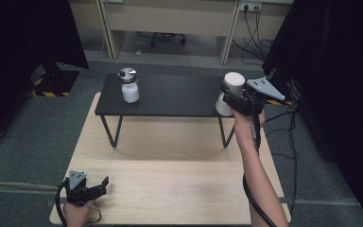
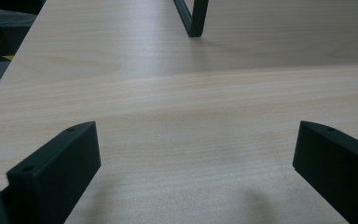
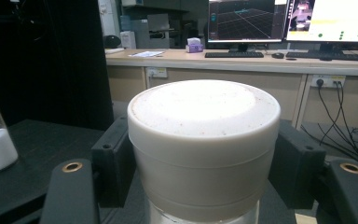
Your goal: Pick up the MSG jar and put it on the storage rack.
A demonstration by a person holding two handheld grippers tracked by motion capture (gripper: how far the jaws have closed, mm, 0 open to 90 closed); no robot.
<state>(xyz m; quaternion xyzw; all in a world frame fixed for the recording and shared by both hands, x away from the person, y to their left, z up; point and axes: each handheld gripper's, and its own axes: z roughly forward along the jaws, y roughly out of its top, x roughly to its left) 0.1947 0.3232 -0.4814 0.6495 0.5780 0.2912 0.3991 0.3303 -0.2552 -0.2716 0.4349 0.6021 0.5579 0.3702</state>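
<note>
Pinching the white-capped jar [image 3: 204, 149] at the right end of the black shelf [image 1: 170, 94], the right gripper [image 1: 236, 97] has its grasp made; carrying it off remains, I judge. The left gripper [image 1: 92, 187] rests on the counter [image 1: 170, 189], fingers spread, holding nothing. No readable label on the jar.

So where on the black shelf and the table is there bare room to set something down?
The shelf is bare between the shaker and the white-capped jar held in the right gripper. The table is bare in front, beside the left gripper. It is crowded only around the jar.
</note>
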